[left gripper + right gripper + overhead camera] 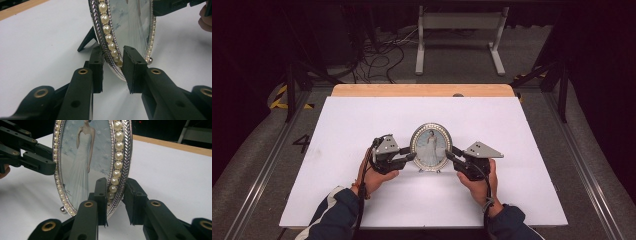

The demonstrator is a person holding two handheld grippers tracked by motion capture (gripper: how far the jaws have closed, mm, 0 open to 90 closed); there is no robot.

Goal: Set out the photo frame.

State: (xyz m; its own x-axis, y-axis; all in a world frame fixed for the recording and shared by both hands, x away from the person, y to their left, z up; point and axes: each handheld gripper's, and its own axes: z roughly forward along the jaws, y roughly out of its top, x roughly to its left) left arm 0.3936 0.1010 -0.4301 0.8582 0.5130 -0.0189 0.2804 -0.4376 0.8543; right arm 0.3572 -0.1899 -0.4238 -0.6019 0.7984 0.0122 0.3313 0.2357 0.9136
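— How far along is the work being judged?

— The oval picture frame (pixel 431 145) is standing upright mid-table (pixel 362 125). Its rim is being straddled by the left gripper (pixel 113 65) and right gripper (pixel 115 195), jaws apart, pads seemingly not pressing. Nothing is being lifted yet.

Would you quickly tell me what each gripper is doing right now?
Left gripper: jaws astride the frame's rim, a gap showing; grip cannot be told.
Right gripper: jaws astride the opposite rim; grip cannot be told.
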